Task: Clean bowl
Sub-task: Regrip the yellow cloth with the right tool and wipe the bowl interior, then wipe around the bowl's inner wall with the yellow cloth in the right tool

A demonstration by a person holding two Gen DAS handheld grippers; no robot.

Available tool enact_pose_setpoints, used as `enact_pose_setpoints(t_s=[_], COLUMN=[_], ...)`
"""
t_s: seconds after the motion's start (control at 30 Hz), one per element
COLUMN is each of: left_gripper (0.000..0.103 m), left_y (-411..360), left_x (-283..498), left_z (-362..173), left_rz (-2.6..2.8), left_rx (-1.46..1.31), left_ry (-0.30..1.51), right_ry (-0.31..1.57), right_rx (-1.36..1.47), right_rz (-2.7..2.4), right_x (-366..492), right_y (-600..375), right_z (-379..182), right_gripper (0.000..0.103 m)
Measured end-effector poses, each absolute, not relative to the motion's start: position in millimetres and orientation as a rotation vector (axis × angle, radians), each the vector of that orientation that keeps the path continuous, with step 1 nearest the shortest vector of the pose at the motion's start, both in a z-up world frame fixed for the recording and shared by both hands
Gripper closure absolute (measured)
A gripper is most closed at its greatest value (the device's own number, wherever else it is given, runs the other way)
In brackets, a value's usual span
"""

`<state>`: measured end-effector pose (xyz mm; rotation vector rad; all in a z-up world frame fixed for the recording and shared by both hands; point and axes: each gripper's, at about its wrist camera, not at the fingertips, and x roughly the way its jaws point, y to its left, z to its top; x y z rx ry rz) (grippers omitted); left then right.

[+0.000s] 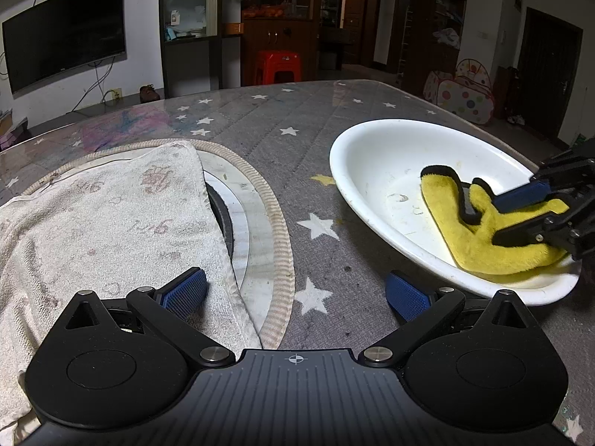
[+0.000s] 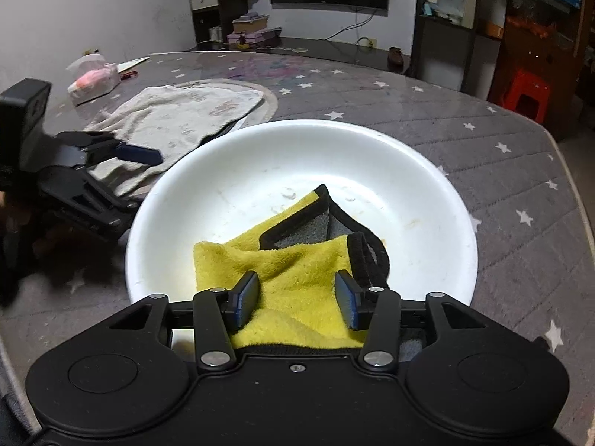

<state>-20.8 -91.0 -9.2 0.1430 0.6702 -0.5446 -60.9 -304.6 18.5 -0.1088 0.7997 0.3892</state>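
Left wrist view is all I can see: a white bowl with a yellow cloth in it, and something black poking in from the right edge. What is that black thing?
Observer: That is the right hand-held gripper. Its own camera shows the yellow cloth filling the gap between its two fingers.
Operator: Is the cloth yellow all over?
Observer: No. A corner is folded back and shows a grey side edged in black.
Operator: Is there anything else around that I miss?
Observer: Yes, a pink and white packet lies beyond the pale towel.
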Motion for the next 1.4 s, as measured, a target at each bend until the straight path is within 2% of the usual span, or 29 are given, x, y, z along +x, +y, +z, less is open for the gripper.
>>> enact_pose_setpoints(t_s=[0.83,1.4], left_gripper=[0.000,0.000], left_y=[-91,-91], left_x=[-21,-21], left_z=[-9,-9], left_rz=[-0.544,-0.545], left_rx=[0.143,0.143], left_ry=[0.670,0.670], right_ry=[0.777,0.775], right_rx=[-0.044,-0.115], right_rz=[0.297,0.397], right_x=[9,-24], right_y=[-288,-267], right_z=[14,17], right_gripper=[0.043,0.042])
